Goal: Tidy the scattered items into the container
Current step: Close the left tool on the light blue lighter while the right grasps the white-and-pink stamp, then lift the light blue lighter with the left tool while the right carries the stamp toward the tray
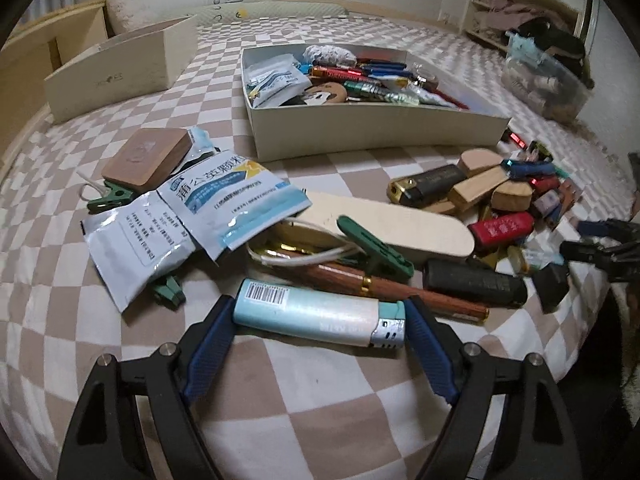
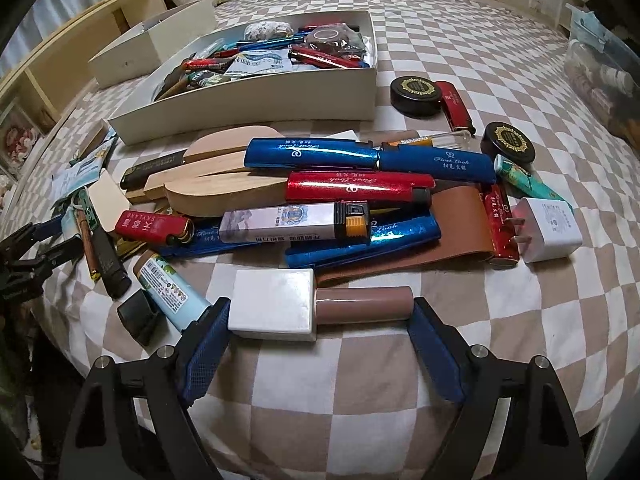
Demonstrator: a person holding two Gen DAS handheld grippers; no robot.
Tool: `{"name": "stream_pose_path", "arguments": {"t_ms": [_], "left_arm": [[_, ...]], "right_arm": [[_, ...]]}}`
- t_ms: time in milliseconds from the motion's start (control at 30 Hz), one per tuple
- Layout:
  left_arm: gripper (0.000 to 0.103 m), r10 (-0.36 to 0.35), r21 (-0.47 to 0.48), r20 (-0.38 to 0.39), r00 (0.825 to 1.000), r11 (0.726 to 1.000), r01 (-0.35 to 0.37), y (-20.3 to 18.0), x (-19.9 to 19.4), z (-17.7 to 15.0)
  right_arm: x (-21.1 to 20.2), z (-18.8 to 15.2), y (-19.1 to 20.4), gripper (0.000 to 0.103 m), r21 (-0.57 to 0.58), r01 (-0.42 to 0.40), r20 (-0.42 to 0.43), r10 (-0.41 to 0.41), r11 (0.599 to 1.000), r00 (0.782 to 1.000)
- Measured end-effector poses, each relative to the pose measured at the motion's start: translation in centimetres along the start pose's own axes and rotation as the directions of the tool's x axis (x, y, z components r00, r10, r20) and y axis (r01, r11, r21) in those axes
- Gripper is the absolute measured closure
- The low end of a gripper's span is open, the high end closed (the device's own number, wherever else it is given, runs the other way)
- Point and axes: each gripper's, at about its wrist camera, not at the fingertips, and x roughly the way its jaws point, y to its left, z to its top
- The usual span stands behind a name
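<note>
On the checked bedspread, my left gripper (image 1: 318, 312) is shut lengthwise on a pale blue lighter (image 1: 312, 314), one blue pad at each end. In the right wrist view, my right gripper (image 2: 320, 308) is shut on a small bottle (image 2: 276, 304) with a white square body and a brown cap, its pads pressing the two ends. Both items lie low over the cloth. The white cardboard container (image 1: 372, 132), also visible as the white container (image 2: 248, 108), sits beyond the piles and holds several lighters, pens and sachets.
Medicine sachets (image 1: 224, 200), green clips (image 1: 376, 248), a wooden pen (image 1: 400, 288) and wooden pieces (image 1: 400, 224) lie ahead of the left gripper. Blue and red cases (image 2: 360, 160), two black tins (image 2: 416, 94) and a white charger (image 2: 548, 228) lie ahead of the right. A second box (image 1: 112, 76) stands far left.
</note>
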Motion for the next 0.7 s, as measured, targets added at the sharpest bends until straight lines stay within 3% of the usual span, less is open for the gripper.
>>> {"name": "stream_pose_path", "arguments": {"t_ms": [433, 700], "left_arm": [[0.019, 0.091, -0.084, -0.019, 0.996, 0.992, -0.093, -1.3, -1.2, -0.7], [0.019, 0.088, -0.134, 0.01, 0.996, 0.987, -0.086, -2.5, -2.3, -0.6]], "right_arm": [[-0.3, -0.6, 0.3, 0.016, 0.018, 0.029, 0.032, -0.03, 0.999, 0.999], [-0.3, -0.9, 0.8, 0.016, 0.005, 0.056, 0.029, -0.056, 0.998, 0.998]]}}
